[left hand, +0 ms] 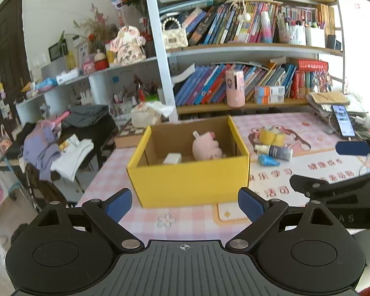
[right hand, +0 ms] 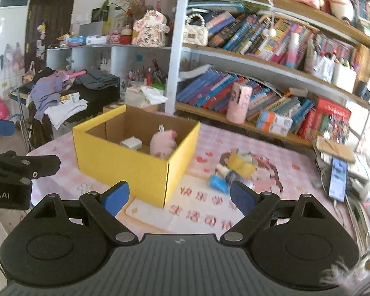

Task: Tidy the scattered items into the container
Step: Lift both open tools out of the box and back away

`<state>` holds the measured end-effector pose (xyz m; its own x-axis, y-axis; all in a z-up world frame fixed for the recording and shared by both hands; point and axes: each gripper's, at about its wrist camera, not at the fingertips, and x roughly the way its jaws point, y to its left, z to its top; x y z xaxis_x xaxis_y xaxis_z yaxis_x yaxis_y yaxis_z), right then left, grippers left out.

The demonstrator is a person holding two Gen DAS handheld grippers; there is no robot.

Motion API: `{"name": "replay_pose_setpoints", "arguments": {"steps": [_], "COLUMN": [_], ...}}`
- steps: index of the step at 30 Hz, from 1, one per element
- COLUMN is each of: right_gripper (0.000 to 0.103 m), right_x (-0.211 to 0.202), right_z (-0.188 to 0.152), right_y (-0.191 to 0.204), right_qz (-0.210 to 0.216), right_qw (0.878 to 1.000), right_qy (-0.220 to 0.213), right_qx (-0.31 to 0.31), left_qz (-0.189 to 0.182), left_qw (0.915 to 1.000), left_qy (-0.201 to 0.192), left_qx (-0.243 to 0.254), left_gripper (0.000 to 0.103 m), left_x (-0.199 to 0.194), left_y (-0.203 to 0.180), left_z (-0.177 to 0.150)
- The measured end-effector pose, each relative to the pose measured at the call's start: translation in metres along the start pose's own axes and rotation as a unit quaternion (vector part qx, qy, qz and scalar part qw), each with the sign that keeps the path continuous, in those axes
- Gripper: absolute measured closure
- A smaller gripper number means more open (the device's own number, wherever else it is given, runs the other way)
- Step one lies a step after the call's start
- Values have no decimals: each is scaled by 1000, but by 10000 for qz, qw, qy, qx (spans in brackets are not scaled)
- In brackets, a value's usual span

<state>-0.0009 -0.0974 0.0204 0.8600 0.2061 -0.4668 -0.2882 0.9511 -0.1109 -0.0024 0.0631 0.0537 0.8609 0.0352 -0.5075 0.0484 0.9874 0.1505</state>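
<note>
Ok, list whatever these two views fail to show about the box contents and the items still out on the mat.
- Yellow box: its front wall hides the floor near it in both wrist views.
- Pink plush: lower part hidden by the box wall; face unclear.
- White block: too small to identify.
- Yellow tape roll, tube and blue packet: motion-blurred in the right wrist view; labels unreadable in both.

The box is matt yellow card outside, raw brown inside. A fuzzy pink plush lies in it. Gripper pads are ribbed blue rubber on matt black plastic. The tablecloth looks smooth.
</note>
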Motion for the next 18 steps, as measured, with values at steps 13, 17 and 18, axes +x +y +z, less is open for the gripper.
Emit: {"name": "replay_pose_setpoints", "arguments": {"steps": [13, 17, 18], "right_gripper": [13, 12, 12], "right_x": [-6, -8, -9], "right_z": [-37, -40, -41], "right_y": [-11, -15, -16], "right_qz": [-290, -324, -338], "right_qw": [9939, 9944, 9951], "right_qy": [828, 793, 738], "right_qx": [671, 617, 569], "left_qz": [-40, -36, -8], "left_qw": [9974, 9973, 9974], "left_qy": [707, 712, 702], "left_qx": [-136, -195, -184], "left_gripper": [8, 8, 7], "left_x": [12, 13, 13], "left_y": [-12, -14, -15], "left_z": [-39, -43, -44]}}
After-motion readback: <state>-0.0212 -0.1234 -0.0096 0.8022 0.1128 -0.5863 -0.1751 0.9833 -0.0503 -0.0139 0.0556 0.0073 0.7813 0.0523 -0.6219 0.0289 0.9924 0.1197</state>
